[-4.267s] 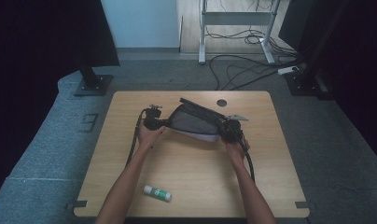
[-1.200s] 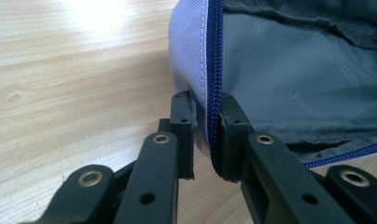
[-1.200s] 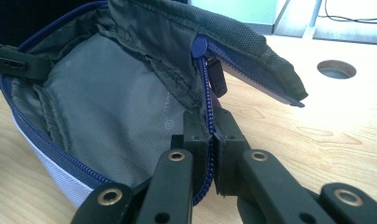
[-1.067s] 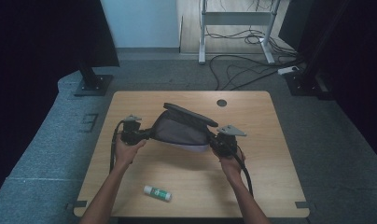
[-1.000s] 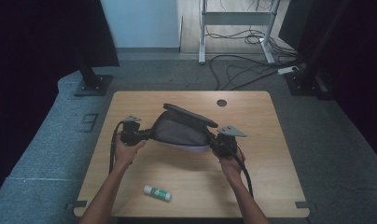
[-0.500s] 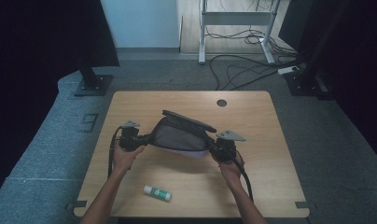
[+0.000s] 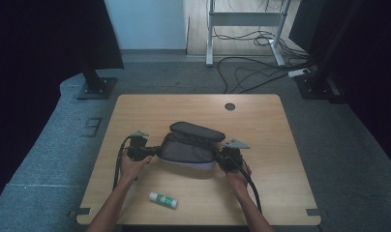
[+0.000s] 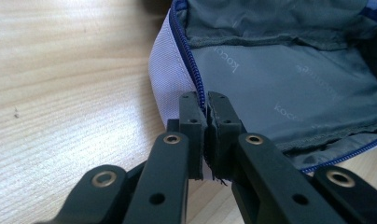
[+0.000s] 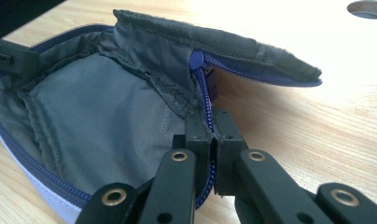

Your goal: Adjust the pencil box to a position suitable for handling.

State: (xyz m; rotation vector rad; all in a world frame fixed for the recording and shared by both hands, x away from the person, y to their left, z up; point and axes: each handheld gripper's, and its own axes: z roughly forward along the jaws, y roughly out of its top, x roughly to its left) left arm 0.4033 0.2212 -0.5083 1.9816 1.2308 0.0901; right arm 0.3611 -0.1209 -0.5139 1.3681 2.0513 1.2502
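1. Grey pouch [image 7: 186,151], unzipped, blue zipper, grey lining showing; lying mid-worktop [image 7: 150,111].
2. Long axis running left to right; flap gaping toward the far edge.
3. Left claw [image 8: 206,109] and right claw [image 9: 212,125] clenching zipper edges at opposite ends.
4. Glue stick [image 7: 163,199] lying near the front edge, well apart.

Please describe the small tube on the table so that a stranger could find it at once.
On the wooden table, look at the near edge, between the person's forearms. The tube lies flat there, apart from the grey pouch: small, white, with a green label.
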